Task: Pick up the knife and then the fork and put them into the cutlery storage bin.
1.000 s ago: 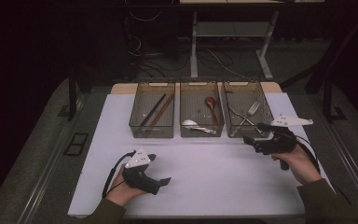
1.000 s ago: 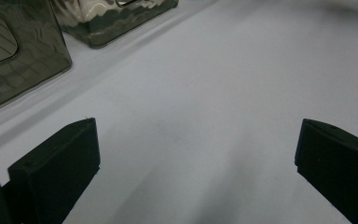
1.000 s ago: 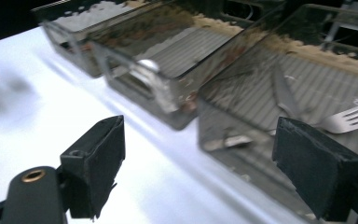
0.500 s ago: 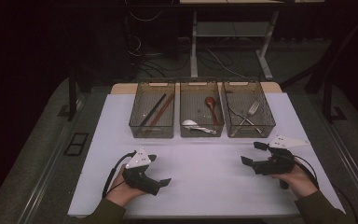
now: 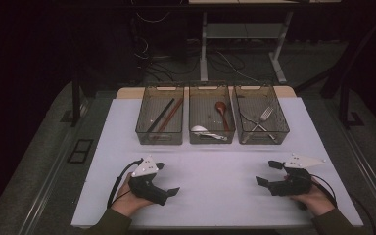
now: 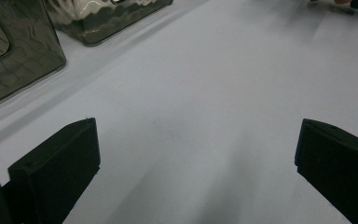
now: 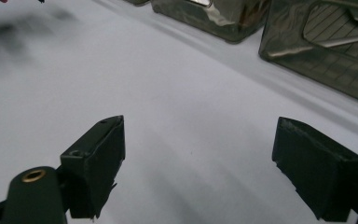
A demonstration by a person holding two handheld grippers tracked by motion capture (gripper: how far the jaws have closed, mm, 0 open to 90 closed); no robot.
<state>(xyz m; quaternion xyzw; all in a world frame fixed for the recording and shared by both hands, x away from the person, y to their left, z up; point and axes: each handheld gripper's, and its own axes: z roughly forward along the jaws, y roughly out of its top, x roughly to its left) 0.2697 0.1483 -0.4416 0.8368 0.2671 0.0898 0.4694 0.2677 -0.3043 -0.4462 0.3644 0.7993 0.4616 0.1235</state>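
Three wire-mesh bins stand in a row at the far side of the white desk (image 5: 215, 161): the left bin (image 5: 160, 122) holds chopsticks (image 5: 162, 116), the middle bin (image 5: 211, 122) a red spoon (image 5: 221, 111) and a pale one, the right bin (image 5: 261, 121) a fork (image 5: 264, 115) with what looks like more metal cutlery, hard to make out through the mesh. The cutlery appears already sorted into its bins.

Both tools sit low at the near edge, well apart. The left hand-held gripper (image 5: 169, 178) has its jaws wide and empty; the right hand-held gripper (image 5: 267, 172) likewise gapes with nothing between the pads.

The step in hand looks like parking the tools. To do it well, each one should settle flat on bare desk, jaws pointing inward, cables trailing clear behind.

There is broad open surface between the tools and the bins. The near desk edge is close under both wrists, so any adjustment is best made forward, away from that edge.
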